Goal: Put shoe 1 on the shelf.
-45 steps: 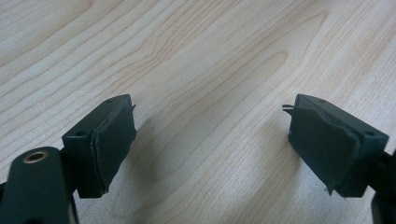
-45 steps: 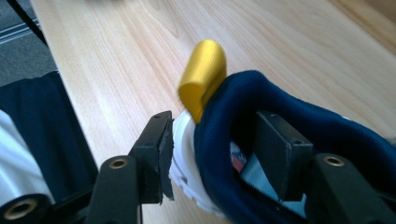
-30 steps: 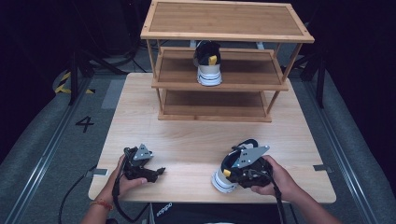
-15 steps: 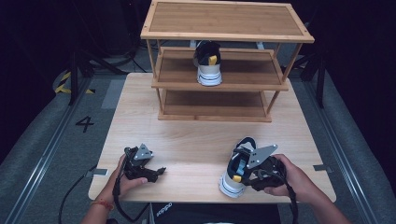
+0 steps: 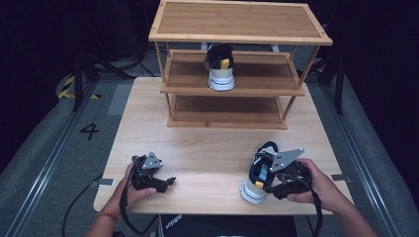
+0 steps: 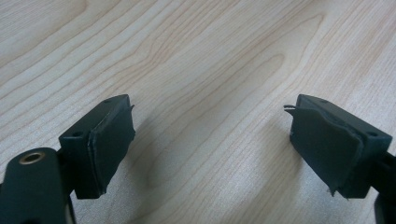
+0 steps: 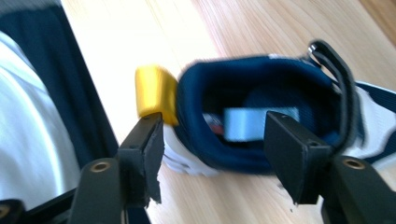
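Right gripper (image 7: 212,140) jaws apart astride a shoe's (image 5: 258,173) heel near the table's (image 5: 207,148) front edge, left gripper (image 6: 210,140) jaws apart near front-left corner, second shoe (image 5: 219,66) on rack (image 5: 237,84).

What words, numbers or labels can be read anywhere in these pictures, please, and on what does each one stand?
"4": a dark numeral on the grey floor left of the light wooden table.
Small white lettering on the dark surface below the table's near edge: too small to read.
Pale label inside the navy and white sneaker between the right hand-held gripper's jaws: blurred, unreadable.
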Demonstrator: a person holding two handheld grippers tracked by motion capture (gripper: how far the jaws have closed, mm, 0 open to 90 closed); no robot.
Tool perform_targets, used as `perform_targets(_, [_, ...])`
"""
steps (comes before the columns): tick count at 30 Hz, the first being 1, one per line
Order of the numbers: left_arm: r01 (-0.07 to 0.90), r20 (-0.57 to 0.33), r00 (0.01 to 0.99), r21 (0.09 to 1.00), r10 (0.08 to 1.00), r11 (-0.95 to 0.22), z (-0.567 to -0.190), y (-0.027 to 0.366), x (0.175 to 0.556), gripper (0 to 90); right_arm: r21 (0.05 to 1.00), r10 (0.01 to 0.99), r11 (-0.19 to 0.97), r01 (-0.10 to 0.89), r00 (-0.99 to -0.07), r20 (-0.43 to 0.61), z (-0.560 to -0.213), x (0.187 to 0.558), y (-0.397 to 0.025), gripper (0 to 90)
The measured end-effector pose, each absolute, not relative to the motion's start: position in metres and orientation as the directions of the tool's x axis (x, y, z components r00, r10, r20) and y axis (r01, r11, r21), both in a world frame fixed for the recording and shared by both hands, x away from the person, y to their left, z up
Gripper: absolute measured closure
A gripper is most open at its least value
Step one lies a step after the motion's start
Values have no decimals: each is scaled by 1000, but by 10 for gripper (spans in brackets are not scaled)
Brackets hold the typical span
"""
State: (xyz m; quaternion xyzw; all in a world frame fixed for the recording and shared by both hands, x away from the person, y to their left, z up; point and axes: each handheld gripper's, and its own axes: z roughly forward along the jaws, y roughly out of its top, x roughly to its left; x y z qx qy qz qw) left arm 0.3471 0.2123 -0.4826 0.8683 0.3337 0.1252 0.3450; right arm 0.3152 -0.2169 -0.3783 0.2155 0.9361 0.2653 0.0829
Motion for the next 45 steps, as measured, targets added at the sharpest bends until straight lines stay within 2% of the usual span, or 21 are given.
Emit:
perform_targets(8, [493, -12, 746, 683, 666, -539, -483, 212, 347, 141, 539, 474, 739, 404, -881, 10, -389, 318, -193, 360])
perform_targets(11, [493, -12, 746, 683, 666, -539, -483, 212, 347, 141, 531, 480, 735, 422, -877, 32, -396, 321, -188, 385])
perform_targets(14, [493, -12, 746, 683, 666, -539, -483, 212, 347, 141, 547, 467, 718, 430, -881, 79, -401, 325, -186, 475])
perform_targets(16, [492, -12, 746, 683, 666, -540, -483, 212, 347, 142, 534, 442, 737, 415, -893, 83, -403, 324, -185, 488])
perform_targets(17, [493, -12, 746, 683, 666, -539, -483, 212, 347, 142, 529, 443, 740, 414, -893, 80, -403, 323, -186, 485])
perform_targets(20, [493, -12, 746, 683, 666, -539, -483, 212, 347, 142, 496, 438, 762, 415, -896, 76, -404, 320, -191, 394])
perform_targets(23, [495, -16, 745, 683, 667, -537, -483, 212, 347, 141, 502, 433, 758, 417, -897, 90, -401, 316, -193, 325])
perform_targets(27, [494, -16, 749, 680, 662, -542, -483, 209, 349, 132, 520, 427, 750, 409, -900, 92, -396, 316, -185, 325])
perform_targets(32, [494, -17, 750, 679, 661, -543, -483, 210, 349, 133, 499, 449, 750, 434, -888, 99, -402, 321, -172, 384])
perform_targets(35, [492, -18, 753, 679, 658, -545, -483, 210, 349, 132, 514, 481, 714, 475, -867, 132, -408, 329, -172, 526])
perform_targets(37, [492, -18, 753, 679, 658, -545, -483, 210, 349, 133, 509, 462, 730, 456, -878, 123, -411, 329, -172, 643])
perform_targets(43, [492, -17, 753, 678, 658, -545, -483, 210, 349, 132, 500, 421, 756, 423, -899, 124, -410, 325, -179, 653])
perform_targets(45, [490, -18, 755, 680, 656, -545, -483, 210, 349, 132, 492, 409, 765, 415, -904, 127, -410, 323, -183, 606])
